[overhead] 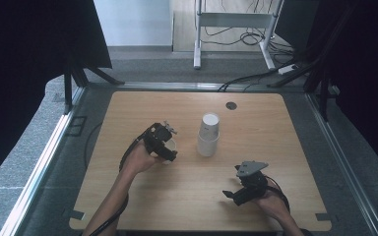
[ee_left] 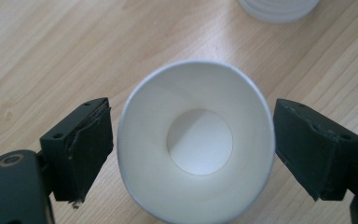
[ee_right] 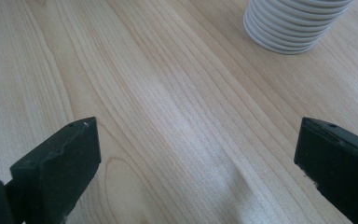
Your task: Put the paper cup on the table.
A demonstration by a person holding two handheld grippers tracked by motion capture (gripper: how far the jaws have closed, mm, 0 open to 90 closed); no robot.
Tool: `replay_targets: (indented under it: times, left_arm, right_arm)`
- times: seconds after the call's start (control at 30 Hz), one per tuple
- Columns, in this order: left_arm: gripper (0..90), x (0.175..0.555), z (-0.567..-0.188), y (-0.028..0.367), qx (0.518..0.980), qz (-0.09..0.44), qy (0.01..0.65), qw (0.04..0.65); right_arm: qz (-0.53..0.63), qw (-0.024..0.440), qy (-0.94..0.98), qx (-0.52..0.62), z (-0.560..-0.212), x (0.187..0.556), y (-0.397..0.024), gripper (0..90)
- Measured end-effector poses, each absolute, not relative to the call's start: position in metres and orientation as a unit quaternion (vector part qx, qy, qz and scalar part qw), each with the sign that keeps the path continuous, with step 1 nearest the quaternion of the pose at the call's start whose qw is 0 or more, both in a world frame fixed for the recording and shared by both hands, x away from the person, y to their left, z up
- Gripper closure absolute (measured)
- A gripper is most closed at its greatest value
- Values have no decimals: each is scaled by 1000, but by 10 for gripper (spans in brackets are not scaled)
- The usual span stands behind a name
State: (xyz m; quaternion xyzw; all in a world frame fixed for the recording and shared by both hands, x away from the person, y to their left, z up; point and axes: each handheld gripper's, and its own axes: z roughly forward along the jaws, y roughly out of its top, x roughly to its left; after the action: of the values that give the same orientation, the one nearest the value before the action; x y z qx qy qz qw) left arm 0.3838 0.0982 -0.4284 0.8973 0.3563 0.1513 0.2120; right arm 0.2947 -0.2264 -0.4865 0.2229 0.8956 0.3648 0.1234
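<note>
A person's left gripper [overhead: 166,147] stands over a single white paper cup [overhead: 170,148] left of centre in the high view, on a pale wooden table [overhead: 142,206]; in the left gripper view the cup [ee_left: 196,142] sits upright, mouth toward the camera, squarely between the two black jaws, which stand released on either side of its rim, a sliver of table showing at the left and the right jaw at most brushing the wall; the cup rests on the table on its own. Just right of it in the high view rises a stack of nested white cups [overhead: 208,135], mouth down, near the middle of the frame; its ribbed rims edge the top of the left gripper view [ee_left: 279,10] and the upper right of the right gripper view [ee_right: 293,25]. The right gripper [overhead: 236,194] waits at the lower right of the high view, jaws spread wide over bare wood with nothing between them.

The step in hand looks like the setting-down of one cup drawn from the stack, the grip now let go; the next move likely calls for lifting the left gripper straight away from the rim without tipping the light cup, then turning back to the stack for another, the right gripper perhaps steadying the pile.
</note>
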Motion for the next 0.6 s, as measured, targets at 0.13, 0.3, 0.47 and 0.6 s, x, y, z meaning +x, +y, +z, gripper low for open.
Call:
replay_targets:
  times: [0.13, 0.3, 0.47, 0.6]
  left_arm:
    - [130, 379, -421, 101, 894, 152, 353, 231]
    - [130, 369, -414, 103, 890, 158, 347, 251]
    - [130, 356, -405, 108, 876, 177, 343, 290]
    - [130, 346, -398, 112, 867, 182, 342, 313]
  right_arm:
    - [365, 122, 896, 223, -487, 295, -226, 2]
    - [363, 119, 896, 225, -486, 294, -226, 1]
    - [367, 117, 894, 227, -484, 294, -227, 0]
    - [369, 114, 893, 231, -482, 294, -229, 0]
